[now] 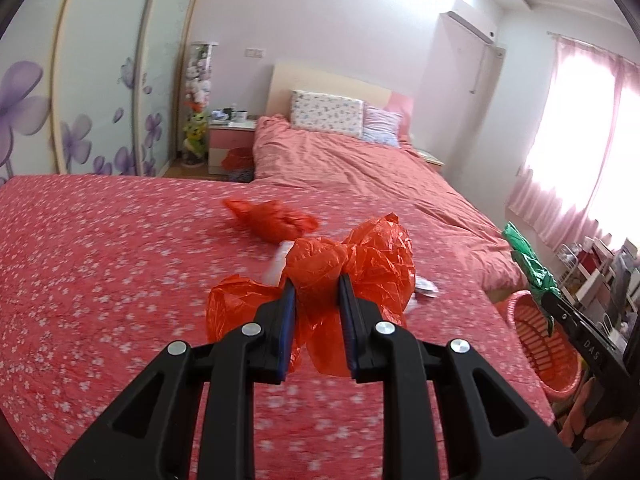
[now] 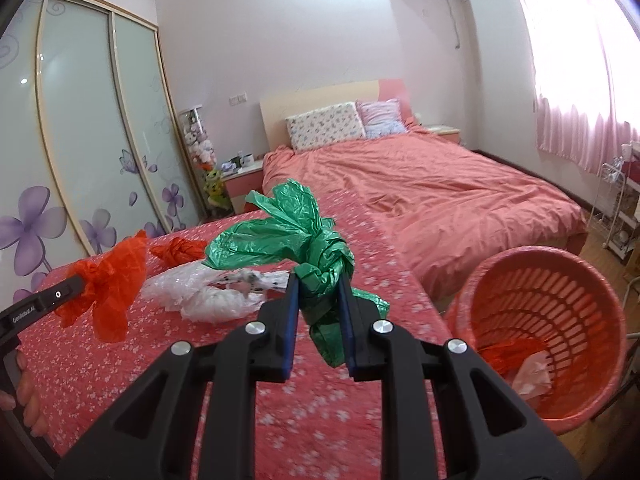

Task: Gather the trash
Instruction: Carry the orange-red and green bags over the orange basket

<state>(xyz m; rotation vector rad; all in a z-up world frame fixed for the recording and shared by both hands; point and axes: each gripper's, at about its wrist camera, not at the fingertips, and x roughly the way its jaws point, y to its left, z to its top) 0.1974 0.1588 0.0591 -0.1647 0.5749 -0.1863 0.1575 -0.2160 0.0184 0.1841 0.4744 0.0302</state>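
Observation:
My left gripper [image 1: 317, 284] is shut on a crumpled red plastic bag [image 1: 360, 256] and holds it above the red flowered tablecloth [image 1: 100, 260]. It also shows in the right wrist view [image 2: 108, 280]. My right gripper [image 2: 318, 280] is shut on a knotted green plastic bag [image 2: 296, 236], held above the cloth, left of the orange trash basket [image 2: 556, 280]. The green bag also shows in the left wrist view [image 1: 528, 256]. Another red bag [image 1: 272, 220] and a clear plastic bag [image 2: 200, 296] lie on the cloth.
The basket holds red and pale scraps [image 2: 516, 364]. A bed with a pink quilt [image 2: 440, 196] stands behind the table. Sliding wardrobe doors [image 2: 80, 140] are on the left, a nightstand [image 2: 244, 176] by the bed, a wire rack [image 2: 620, 208] at the right.

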